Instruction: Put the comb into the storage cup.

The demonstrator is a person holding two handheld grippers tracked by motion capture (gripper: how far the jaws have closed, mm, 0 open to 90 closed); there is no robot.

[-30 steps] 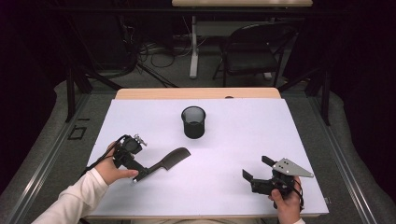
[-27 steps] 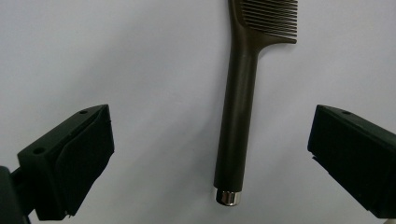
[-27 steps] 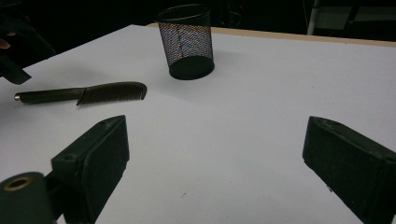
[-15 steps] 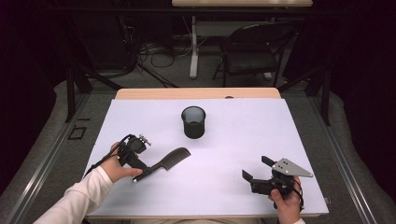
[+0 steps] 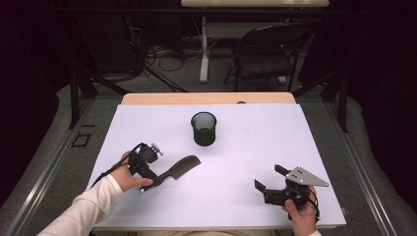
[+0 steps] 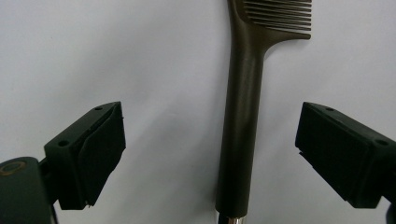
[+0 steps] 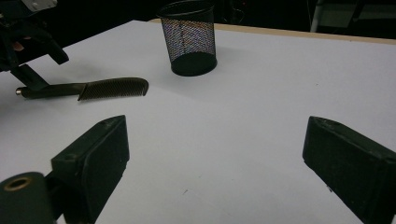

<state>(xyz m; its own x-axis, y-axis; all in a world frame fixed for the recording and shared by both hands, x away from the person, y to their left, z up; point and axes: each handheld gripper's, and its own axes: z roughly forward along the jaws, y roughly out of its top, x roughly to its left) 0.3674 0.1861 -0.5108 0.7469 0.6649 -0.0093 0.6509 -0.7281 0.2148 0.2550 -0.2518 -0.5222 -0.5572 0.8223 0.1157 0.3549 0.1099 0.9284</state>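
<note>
Comb (image 5: 179, 168): dark, flat on white table (image 5: 246, 147), lower left of high view, handle between left gripper (image 6: 210, 154) jaws, which have just been closing, pads not yet touching. Risk: off-centre handle skids sideways on closing. Mesh cup (image 5: 203, 128) upper centre. Right gripper (image 5: 269, 182), lower right, wide, empty.

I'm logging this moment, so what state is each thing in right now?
comb: lying flat on the table, handle between the left gripper's jaws, not yet pinched.
mesh cup: upright, apart from the comb.
left gripper: open, jaws have just been closing around the handle.
right gripper: open, nothing between the jaws.
</note>
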